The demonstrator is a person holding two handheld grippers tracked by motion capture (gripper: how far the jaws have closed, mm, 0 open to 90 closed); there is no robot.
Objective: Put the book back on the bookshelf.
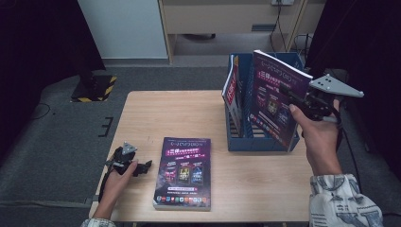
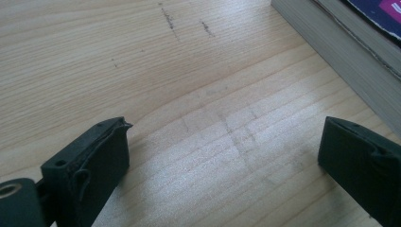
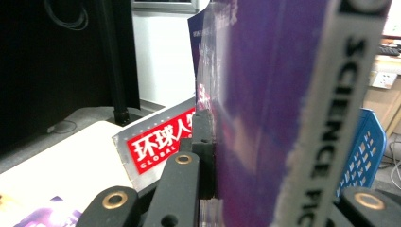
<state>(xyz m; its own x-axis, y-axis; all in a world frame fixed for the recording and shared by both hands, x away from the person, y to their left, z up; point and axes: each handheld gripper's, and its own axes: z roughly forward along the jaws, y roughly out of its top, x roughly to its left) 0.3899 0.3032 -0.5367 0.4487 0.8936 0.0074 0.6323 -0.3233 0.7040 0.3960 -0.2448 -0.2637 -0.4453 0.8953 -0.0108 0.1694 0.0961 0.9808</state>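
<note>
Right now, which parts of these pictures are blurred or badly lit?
Right gripper view: the held purple magazine is close and blurred. Left gripper view: a pale sheen on the wooden table, grain sharp. High view: dark corners, the table evenly lit.

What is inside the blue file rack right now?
The blue file rack holds a red-covered magazine leaning at its left end, and a purple magazine, gripped by the right gripper, standing in it. That purple magazine hides the rack's right side.
</note>
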